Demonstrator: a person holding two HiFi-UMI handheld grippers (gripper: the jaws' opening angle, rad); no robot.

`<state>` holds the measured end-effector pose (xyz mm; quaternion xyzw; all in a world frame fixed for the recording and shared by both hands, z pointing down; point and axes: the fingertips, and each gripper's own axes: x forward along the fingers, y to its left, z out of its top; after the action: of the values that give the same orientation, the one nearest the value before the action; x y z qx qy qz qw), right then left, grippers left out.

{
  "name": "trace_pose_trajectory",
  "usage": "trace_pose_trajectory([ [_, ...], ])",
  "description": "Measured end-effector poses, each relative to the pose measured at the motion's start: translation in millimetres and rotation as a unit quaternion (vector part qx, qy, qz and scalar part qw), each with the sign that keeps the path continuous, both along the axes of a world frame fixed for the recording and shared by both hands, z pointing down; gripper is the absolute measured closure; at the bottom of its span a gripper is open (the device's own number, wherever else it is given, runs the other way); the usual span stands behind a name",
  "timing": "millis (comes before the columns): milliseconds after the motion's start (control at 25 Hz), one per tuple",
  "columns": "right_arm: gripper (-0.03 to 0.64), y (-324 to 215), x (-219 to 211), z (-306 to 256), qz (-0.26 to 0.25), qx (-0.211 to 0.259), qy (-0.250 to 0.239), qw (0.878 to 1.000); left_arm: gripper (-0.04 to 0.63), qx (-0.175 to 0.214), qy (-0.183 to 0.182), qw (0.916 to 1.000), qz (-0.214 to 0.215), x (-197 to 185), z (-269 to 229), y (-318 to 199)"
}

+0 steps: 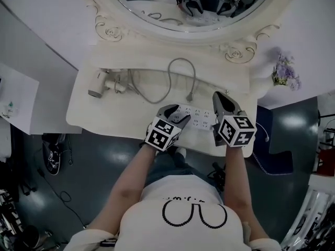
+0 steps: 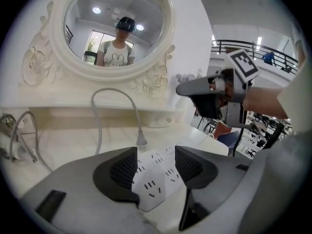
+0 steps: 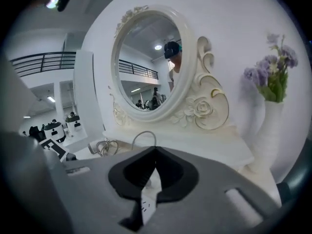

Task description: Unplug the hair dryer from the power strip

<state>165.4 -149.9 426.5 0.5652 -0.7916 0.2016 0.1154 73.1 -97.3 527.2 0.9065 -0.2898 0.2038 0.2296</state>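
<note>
- White dressing table [image 1: 84, 114], oval mirror [image 1: 157, 7] behind it.
- Left gripper [image 2: 156, 167]: jaws wide, clamping the power strip [image 1: 198, 117] at the table's front edge.
- Right gripper [image 3: 155, 155]: jaws pressed together, empty, above the strip's right end.
- Hair dryer [image 1: 102, 82]: lying at the table's left, well apart from the strip.
- Plug [image 1: 191, 97]: at the strip's far edge; seated or free, unclear.

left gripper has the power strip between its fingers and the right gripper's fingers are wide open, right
No: the fingers of the right gripper are shut, on nothing, as the right gripper view shows. The left gripper does have the power strip between its fingers.
</note>
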Motion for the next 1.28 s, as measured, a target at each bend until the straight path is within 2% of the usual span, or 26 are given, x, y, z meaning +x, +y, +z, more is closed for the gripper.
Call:
trace_pose_trajectory([
  [200, 0.614, 10, 3, -24, 0.005, 0.045, -0.001, 0.999, 0.359, 0.061, 0.052, 0.9958, -0.045, -30, -57, -12],
  [320, 0.614, 15, -3, -31, 0.003, 0.059, -0.003, 0.998, 0.364, 0.070, 0.087, 0.9923, -0.054, -49, -82, -13],
  [360, 0.614, 18, -6, -32, 0.001, 0.059, -0.003, 0.998, 0.385, 0.069, 0.096, 0.9916, -0.054, -56, -89, -13],
  [400, 0.614, 21, -10, -34, -0.002, 0.059, -0.001, 0.998, 0.460, 0.066, 0.099, 0.9914, -0.054, -62, -94, -13],
  [440, 0.614, 24, -13, -36, -0.006, 0.059, 0.005, 0.998, 0.583, 0.061, 0.097, 0.9921, -0.052, -66, -97, -12],
  [480, 0.614, 28, -17, -39, -0.009, 0.061, 0.014, 0.998, 0.597, 0.055, 0.093, 0.9931, -0.046, -69, -98, -12],
  [600, 0.614, 38, -20, -50, -0.007, 0.073, 0.019, 0.997, 0.597, 0.070, 0.098, 0.9920, -0.038, -75, -112, -16],
  [720, 0.615, 45, -16, -59, 0.017, 0.091, 0.002, 0.996, 0.597, 0.120, 0.102, 0.9866, -0.041, -77, -132, -23],
  [920, 0.615, 63, -13, -73, 0.034, 0.112, 0.032, 0.993, 0.597, 0.194, 0.103, 0.9745, -0.047, -80, -167, -19],
  [1080, 0.615, 75, -17, -89, 0.038, 0.128, 0.029, 0.991, 0.597, 0.215, 0.115, 0.9676, -0.066, -90, -183, -13],
  [1280, 0.615, 92, -19, -115, 0.037, 0.160, 0.077, 0.983, 0.597, 0.247, 0.120, 0.9563, -0.100, -107, -203, -5],
])
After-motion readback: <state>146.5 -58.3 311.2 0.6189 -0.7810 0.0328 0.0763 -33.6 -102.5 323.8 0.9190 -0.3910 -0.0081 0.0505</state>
